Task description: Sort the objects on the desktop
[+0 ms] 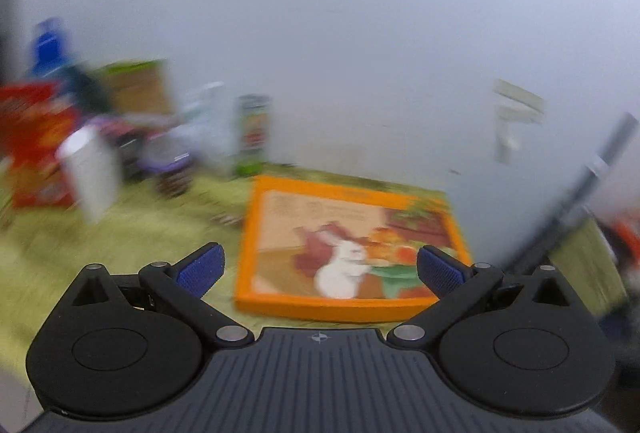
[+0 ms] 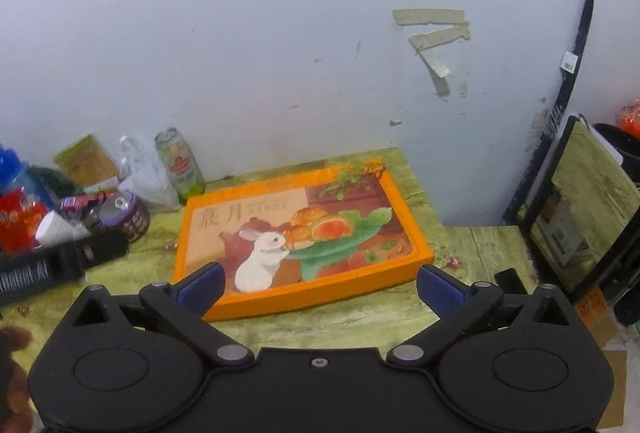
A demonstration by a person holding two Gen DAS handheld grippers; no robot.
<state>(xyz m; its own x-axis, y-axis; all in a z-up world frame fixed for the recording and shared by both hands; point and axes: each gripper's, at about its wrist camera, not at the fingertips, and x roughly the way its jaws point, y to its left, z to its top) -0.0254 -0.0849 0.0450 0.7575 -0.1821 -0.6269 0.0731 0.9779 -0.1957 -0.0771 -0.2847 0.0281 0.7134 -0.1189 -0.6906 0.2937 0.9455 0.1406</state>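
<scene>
A flat orange box with a white rabbit picture (image 2: pixel 304 229) lies on the green patterned table (image 2: pixel 380 313) against the wall. My right gripper (image 2: pixel 320 285) hangs above its near edge, open, nothing between the blue pads. In the blurred left wrist view the same orange box (image 1: pixel 344 249) lies ahead and my left gripper (image 1: pixel 320 267) stands open and empty above the table. A green drink can (image 2: pixel 180 165), a white plastic bag (image 2: pixel 142 173), a purple-rimmed can (image 2: pixel 128 215), a white tube (image 2: pixel 60 229) and a red packet (image 2: pixel 18 223) crowd the table's left end.
A black case (image 2: pixel 52 261) lies at the left near the clutter. A brown box (image 2: pixel 86 159) and a blue-capped bottle (image 2: pixel 12 161) stand at the back left. A framed board (image 2: pixel 580 209) leans at the right beyond the table's edge. A small black object (image 2: pixel 510 279) lies by the right corner.
</scene>
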